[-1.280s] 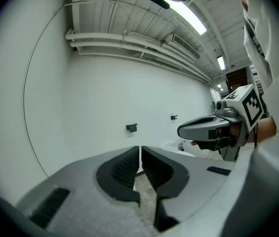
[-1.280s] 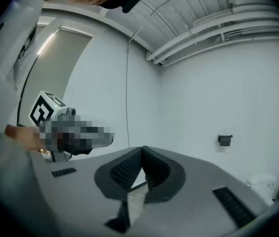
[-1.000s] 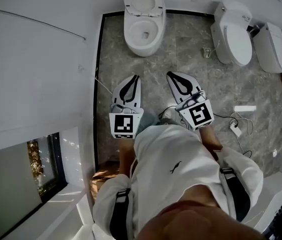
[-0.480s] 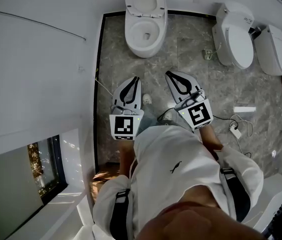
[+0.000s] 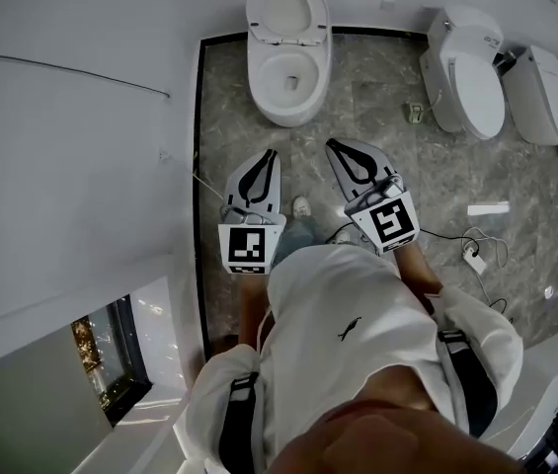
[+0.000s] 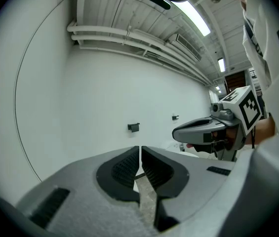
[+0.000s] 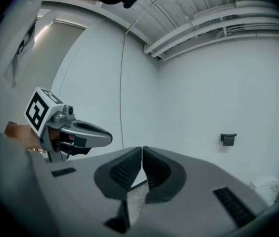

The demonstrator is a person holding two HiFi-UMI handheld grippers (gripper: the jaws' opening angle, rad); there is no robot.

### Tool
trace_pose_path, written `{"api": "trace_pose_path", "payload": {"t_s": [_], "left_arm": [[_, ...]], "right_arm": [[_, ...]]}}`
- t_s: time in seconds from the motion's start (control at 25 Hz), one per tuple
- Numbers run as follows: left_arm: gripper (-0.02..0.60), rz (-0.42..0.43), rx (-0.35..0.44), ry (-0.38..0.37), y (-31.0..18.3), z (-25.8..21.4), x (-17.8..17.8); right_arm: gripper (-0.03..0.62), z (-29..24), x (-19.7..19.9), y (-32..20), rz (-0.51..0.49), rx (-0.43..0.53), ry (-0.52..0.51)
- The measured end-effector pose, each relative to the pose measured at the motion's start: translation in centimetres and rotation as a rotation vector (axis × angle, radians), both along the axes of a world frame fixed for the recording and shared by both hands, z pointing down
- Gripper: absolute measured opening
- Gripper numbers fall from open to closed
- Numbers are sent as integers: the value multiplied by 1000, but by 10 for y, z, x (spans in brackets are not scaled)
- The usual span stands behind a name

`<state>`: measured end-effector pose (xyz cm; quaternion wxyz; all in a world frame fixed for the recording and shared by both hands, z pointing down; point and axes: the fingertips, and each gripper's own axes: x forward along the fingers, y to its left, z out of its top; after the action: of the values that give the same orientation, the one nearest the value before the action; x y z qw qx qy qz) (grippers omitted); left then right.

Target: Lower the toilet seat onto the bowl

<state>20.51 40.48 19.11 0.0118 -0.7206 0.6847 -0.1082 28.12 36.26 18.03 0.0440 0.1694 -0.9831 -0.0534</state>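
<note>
Stands well back from the toilet (image 5: 293, 109) on the marble floor (image 5: 377, 126). Faces its seat (image 5: 286, 10), tilted up off the open bowl (image 5: 262, 72) at the wall end. Holds the left gripper (image 5: 268, 154) and right gripper (image 5: 335, 146) side by side, about level, pointing towards the toilet and well apart from it. Has both pairs of jaws clenched, with nothing between them. Leaves 2 more toilets (image 5: 464, 72), lids down, off to the right.

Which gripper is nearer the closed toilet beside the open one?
Right. In the head view the right gripper is lower left of the closed toilet; the left gripper lies farther left.
</note>
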Motion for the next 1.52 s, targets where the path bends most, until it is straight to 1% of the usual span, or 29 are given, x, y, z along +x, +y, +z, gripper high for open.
{"api": "trace_pose_path", "payload": {"t_s": [0.12, 0.4, 0.6, 0.76, 0.96, 1.16, 1.52], "left_arm": [[37, 10, 4, 8, -15, 0, -16], [37, 30, 0, 30, -48, 1, -58], [34, 49, 3, 49, -68, 4, -91], [29, 81, 1, 42, -82, 3, -111], [29, 96, 7, 45, -96, 0, -119], [29, 111, 4, 49, -108, 6, -127], [29, 117, -11, 46, -151, 9, -138]], "right_arm": [[31, 0, -17, -15, 12, 4, 7], [31, 7, -54, -46, 65, -26, 18], [31, 6, -84, -61, 86, -13, 28], [31, 6, -102, -74, 118, -5, 29], [31, 4, -109, -86, 139, -6, 30], [31, 9, -119, -96, 151, -5, 36], [31, 15, -127, -140, 164, -27, 39]]}}
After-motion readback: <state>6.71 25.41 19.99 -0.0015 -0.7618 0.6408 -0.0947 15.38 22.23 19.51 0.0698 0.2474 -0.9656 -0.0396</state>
